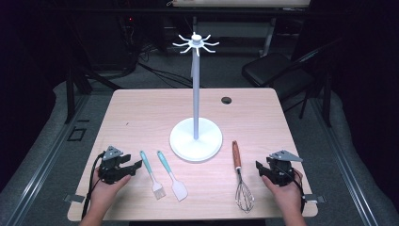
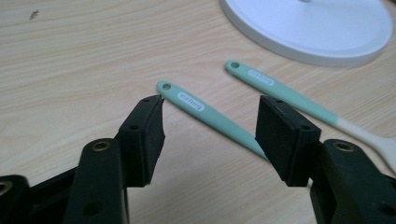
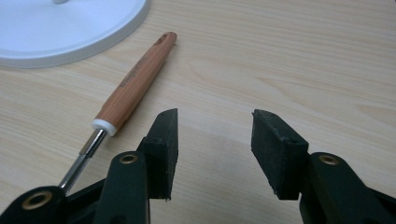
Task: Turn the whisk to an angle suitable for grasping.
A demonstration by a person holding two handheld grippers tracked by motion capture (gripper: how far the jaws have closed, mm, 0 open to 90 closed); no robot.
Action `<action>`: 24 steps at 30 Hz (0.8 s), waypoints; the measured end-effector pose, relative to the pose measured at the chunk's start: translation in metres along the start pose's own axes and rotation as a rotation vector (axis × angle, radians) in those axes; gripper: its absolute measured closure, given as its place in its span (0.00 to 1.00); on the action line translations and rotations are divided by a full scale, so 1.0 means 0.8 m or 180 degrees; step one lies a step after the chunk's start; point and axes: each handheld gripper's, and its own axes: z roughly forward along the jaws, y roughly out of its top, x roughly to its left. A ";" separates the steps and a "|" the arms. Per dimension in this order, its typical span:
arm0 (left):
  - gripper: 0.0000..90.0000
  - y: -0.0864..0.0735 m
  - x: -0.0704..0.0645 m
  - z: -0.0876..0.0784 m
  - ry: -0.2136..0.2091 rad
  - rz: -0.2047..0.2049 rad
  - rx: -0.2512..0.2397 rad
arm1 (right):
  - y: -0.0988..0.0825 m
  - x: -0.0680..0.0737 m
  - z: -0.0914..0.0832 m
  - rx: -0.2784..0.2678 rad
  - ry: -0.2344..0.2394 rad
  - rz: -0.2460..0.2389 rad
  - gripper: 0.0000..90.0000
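The left gripper (image 2: 210,135) rests low on the pale wooden table (image 1: 141,108), its jaws spread wide with nothing pressed between them; in the left gripper view the mint-green handle of the basting brush (image 2: 210,116) runs across the gap, lying flat on the table and free of both pads. Just beyond it lies the mint-handled spatula with a cream blade (image 2: 289,95), roughly parallel to the brush. The right gripper (image 3: 215,144) also sits with its jaws wide apart over bare wood, gripping nothing. To its left lies the wire whisk with a reddish-brown wooden handle (image 3: 135,79), its handle pointing toward the round white base of the tall hook-topped stand (image 1: 195,139).
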 end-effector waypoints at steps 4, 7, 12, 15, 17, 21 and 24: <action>0.50 -0.007 0.001 0.000 0.0037 -0.0058 0.0074 | -0.003 0.000 0.003 0.0043 0.0084 0.0010 0.59; 0.50 -0.010 0.006 -0.001 0.0000 -0.0208 0.0160 | -0.002 0.001 0.007 0.0095 0.0268 0.0156 0.62; 0.54 -0.013 0.007 -0.002 0.0102 -0.0140 0.0131 | 0.008 0.011 0.011 0.0193 0.0416 0.0131 0.64; 0.56 -0.016 0.012 -0.003 0.0019 -0.0304 0.0069 | 0.012 0.014 0.012 0.0207 0.0453 0.0097 0.64; 0.57 -0.017 0.015 -0.004 -0.0029 -0.0370 0.0056 | 0.018 0.018 0.014 0.0195 0.0413 0.0120 0.65; 0.59 -0.019 0.018 -0.006 0.0018 -0.0378 0.0010 | 0.030 0.029 0.019 0.0210 0.0364 0.0000 0.65; 0.59 -0.018 0.017 -0.007 0.0026 -0.0371 0.0002 | 0.033 0.041 0.026 0.0166 0.0376 0.0013 0.65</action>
